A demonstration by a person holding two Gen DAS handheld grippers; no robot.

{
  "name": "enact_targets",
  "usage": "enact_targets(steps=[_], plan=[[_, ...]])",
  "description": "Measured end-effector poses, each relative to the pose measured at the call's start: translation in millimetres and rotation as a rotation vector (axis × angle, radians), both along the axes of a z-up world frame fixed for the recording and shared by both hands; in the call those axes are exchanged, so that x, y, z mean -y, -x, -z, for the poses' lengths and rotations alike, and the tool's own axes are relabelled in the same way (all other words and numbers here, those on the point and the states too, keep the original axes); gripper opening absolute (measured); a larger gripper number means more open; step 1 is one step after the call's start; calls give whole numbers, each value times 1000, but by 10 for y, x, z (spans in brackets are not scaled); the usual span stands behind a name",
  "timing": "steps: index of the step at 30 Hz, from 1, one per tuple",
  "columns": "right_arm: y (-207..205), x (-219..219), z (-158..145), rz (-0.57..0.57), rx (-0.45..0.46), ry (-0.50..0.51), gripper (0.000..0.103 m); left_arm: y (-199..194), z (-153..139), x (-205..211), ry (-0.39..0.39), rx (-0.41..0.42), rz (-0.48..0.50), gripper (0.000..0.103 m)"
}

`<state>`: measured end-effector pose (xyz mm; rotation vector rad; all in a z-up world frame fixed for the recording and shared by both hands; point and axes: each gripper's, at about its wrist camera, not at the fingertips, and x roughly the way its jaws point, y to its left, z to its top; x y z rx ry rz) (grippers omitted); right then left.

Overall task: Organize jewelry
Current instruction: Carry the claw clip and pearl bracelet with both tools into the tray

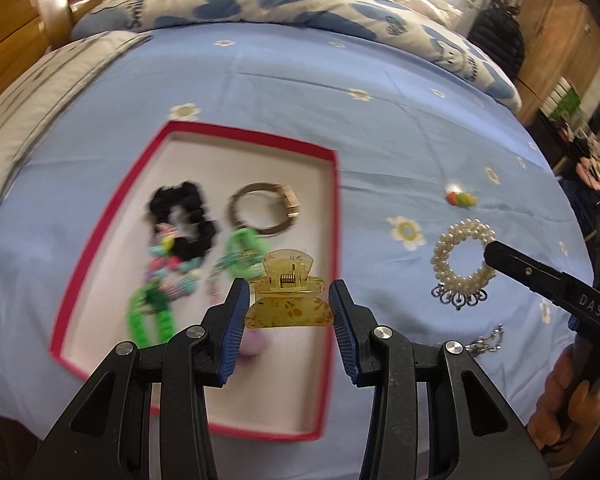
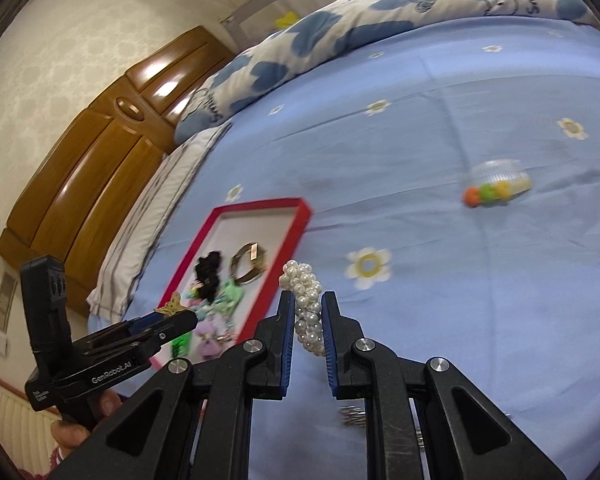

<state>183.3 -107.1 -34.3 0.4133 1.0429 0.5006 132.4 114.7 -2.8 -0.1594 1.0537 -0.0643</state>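
My left gripper [image 1: 289, 294] is shut on a yellow claw hair clip [image 1: 288, 298] and holds it above the red-rimmed tray [image 1: 100, 236]. The tray holds a black scrunchie [image 1: 182, 216], a gold bangle [image 1: 266, 210], green hair ties [image 1: 152, 312] and several small coloured pieces. My right gripper [image 2: 305, 312] has its pads on both sides of one side of a pearl bracelet [image 2: 306, 304], which lies on the blue sheet right of the tray. In the left wrist view the bracelet [image 1: 462, 254] lies with the right gripper's tip on its right side.
A small clear item with orange, green and yellow beads [image 2: 494, 190] lies farther out on the sheet. A silver chain [image 1: 486, 342] and a dark filigree piece [image 1: 460, 298] lie near the bracelet. A folded quilt [image 1: 260, 0] and wooden headboard [image 2: 92, 176] bound the bed.
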Motion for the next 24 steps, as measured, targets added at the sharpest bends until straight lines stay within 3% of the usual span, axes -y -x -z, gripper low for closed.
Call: enact_targets(steps=[10,24], plan=[[73,-632,-28,-111,-2,-26,13,197,-4,-580,-11,6,-107,39],[170,-1355,-17,-248,-27,-74,13,256,196,-897,-39,-34,-168,40]])
